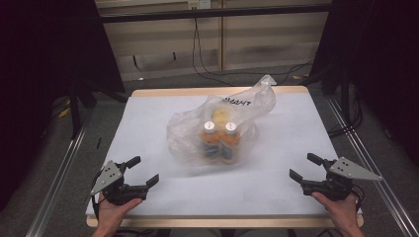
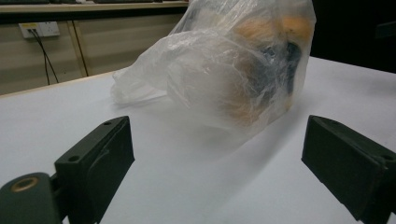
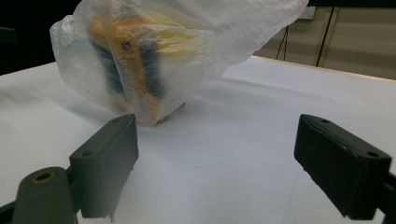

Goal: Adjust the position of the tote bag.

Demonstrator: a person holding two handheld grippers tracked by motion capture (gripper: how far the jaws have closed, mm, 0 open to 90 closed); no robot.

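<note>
Bottles (image 1: 220, 139) sit inside a clear plastic bag (image 1: 217, 129) mid-tabletop (image 1: 148, 123) in the high view — untouched, everything left to do. Left hand-held gripper (image 2: 215, 158) view: jaws apart, bag ahead. Right hand-held gripper (image 3: 215, 158) view: likewise spread, empty.

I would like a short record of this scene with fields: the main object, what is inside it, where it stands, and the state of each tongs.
main object: clear plastic bag, crumpled, with dark print near its top
contents: two bottles with white caps, orange and dark labels, upright, side by side
place: about the middle of the white table
left tongs: open, nothing between the jaws, apart from the bag, near the front left edge
right tongs: open, nothing between the jaws, apart from the bag, near the front right edge
</note>
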